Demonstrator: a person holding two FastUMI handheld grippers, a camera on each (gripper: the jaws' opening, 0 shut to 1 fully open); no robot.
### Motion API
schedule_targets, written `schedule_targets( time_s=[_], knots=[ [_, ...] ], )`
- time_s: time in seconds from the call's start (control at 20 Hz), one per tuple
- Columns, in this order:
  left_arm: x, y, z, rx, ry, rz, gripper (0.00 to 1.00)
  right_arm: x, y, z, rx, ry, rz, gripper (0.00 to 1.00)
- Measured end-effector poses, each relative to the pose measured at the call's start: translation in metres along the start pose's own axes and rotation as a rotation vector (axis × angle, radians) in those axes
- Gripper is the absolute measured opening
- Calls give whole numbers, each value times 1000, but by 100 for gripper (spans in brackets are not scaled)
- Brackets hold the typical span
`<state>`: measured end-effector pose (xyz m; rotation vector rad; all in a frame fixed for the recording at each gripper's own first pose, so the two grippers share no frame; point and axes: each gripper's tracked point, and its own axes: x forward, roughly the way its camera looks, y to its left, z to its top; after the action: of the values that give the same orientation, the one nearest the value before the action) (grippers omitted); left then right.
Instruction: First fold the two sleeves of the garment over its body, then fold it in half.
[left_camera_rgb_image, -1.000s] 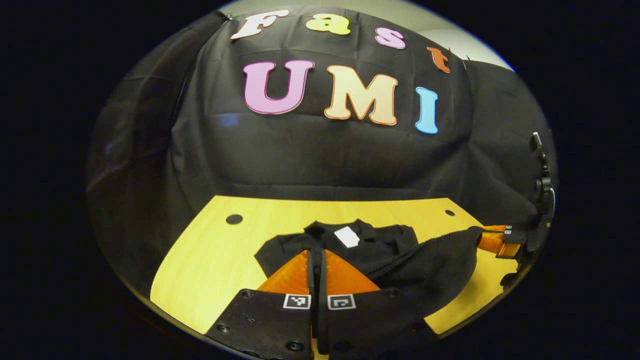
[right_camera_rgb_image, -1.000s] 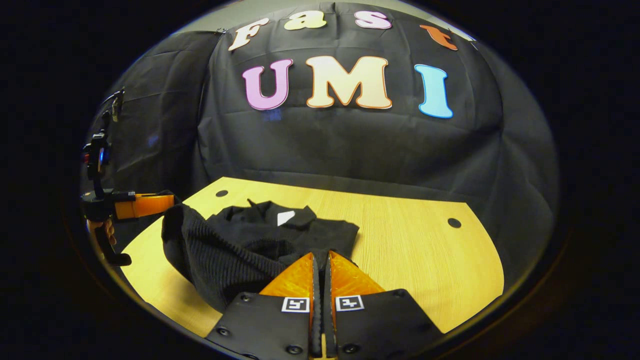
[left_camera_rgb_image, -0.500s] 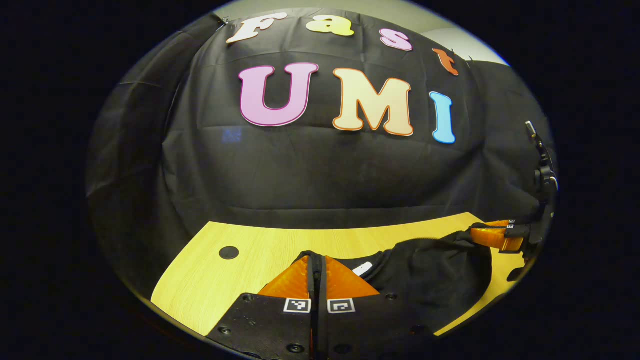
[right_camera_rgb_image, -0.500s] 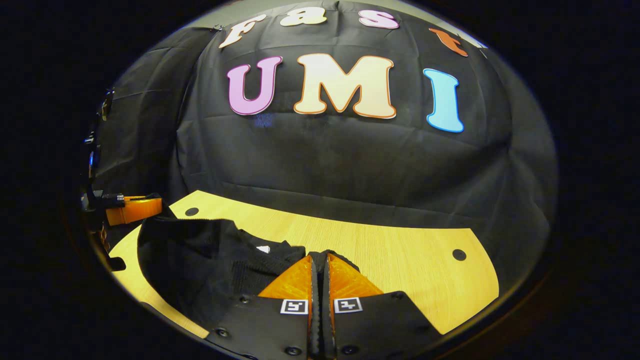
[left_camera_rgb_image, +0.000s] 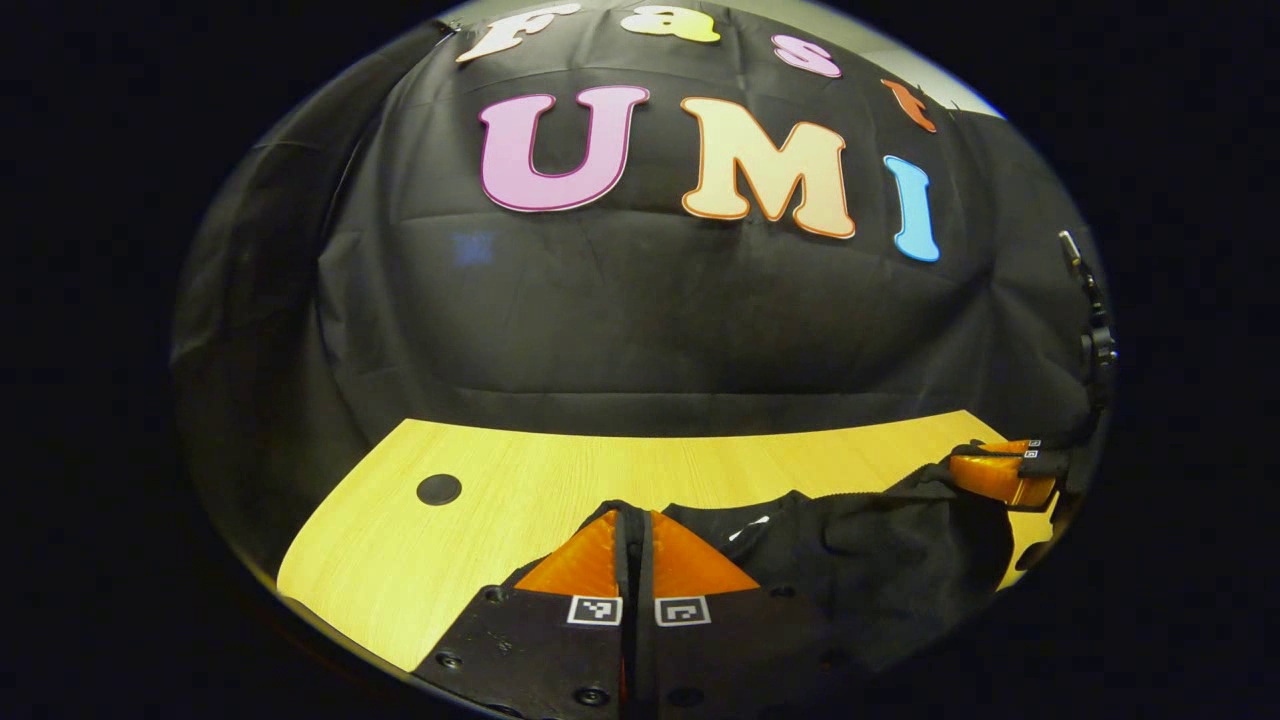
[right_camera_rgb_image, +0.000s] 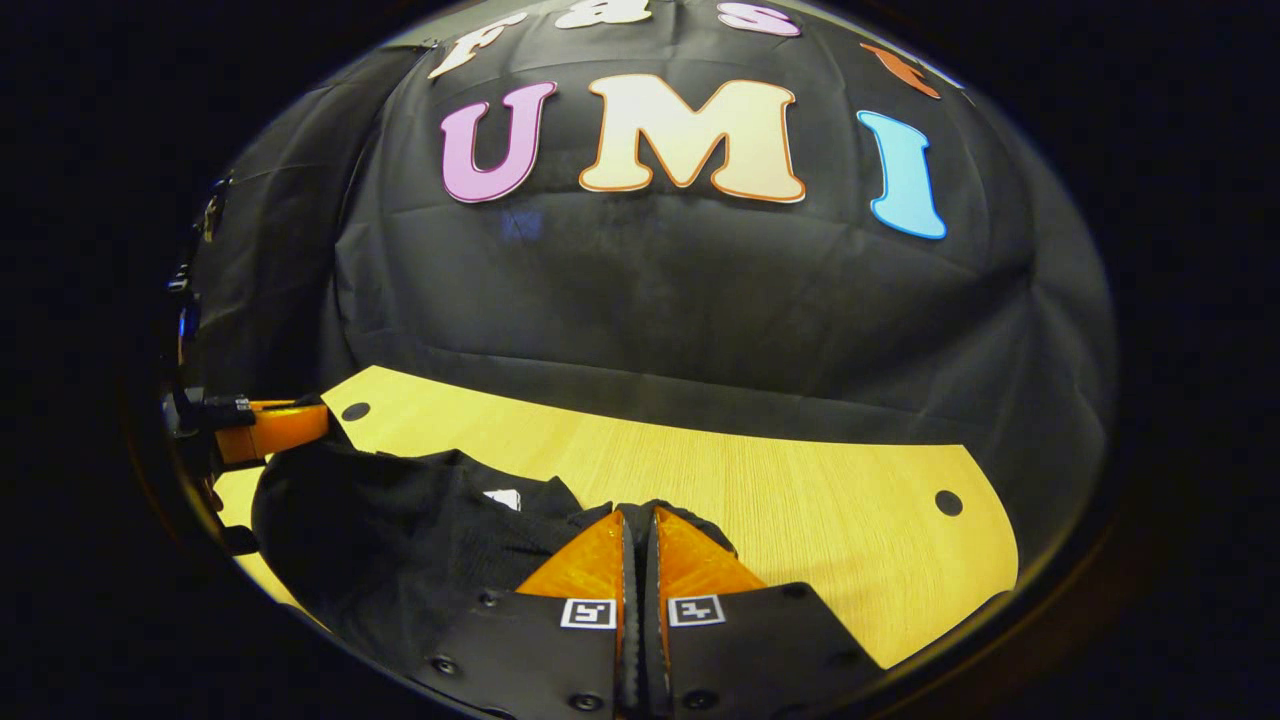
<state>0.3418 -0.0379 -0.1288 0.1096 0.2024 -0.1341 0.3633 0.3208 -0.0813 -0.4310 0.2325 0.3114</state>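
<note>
Wall: we see black cloth (left_camera_rgb_image: 640, 310), creased, hanging behind the worktop from 9 to 3 o'clock.
Worktop: we see pale wood (left_camera_rgb_image: 480, 500) with round dark holes (left_camera_rgb_image: 439, 489).
Light: dim, even.

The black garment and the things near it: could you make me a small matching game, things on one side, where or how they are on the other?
Things:
1. black garment
2. white tag
3. wooden table
4. left gripper

States:
A. pale patch on the dark cloth
B. jaws closed on the cloth's edge
C. bears a round dark hole near its corner
D. draped between both grippers

Pairs: 1-D, 2-A, 3-C, 4-B
</note>
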Motion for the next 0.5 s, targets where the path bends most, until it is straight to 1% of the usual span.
schedule_targets(
  time_s=[0.05,0.1,0.15,0.2,0.25,0.3,0.35,0.45,0.5],
  knots=[
    [1,1,-2,-3,2,6,0,2,2,-1,11,6,15,6],
    [1,1,-2,-3,5,9,0,1,6,-4,31,20,41,15],
    [-1,-2,-1,-6,6,8,33,-3,10,-10,61,51,59,24],
    [-6,2,-4,-3,16,27,66,-5,11,-16,87,85,72,48],
    [-11,2,0,2,16,30,99,-10,10,-18,97,97,75,72],
    [-17,-1,6,1,11,25,95,-15,8,-15,99,94,71,96],
    [-27,-5,17,1,-6,20,92,-26,5,-7,96,74,68,99],
    [-48,-9,47,21,-68,24,95,-54,4,16,83,7,79,98],
    [-62,-15,64,29,-106,20,94,-72,4,27,76,-31,93,98]
  ],
)
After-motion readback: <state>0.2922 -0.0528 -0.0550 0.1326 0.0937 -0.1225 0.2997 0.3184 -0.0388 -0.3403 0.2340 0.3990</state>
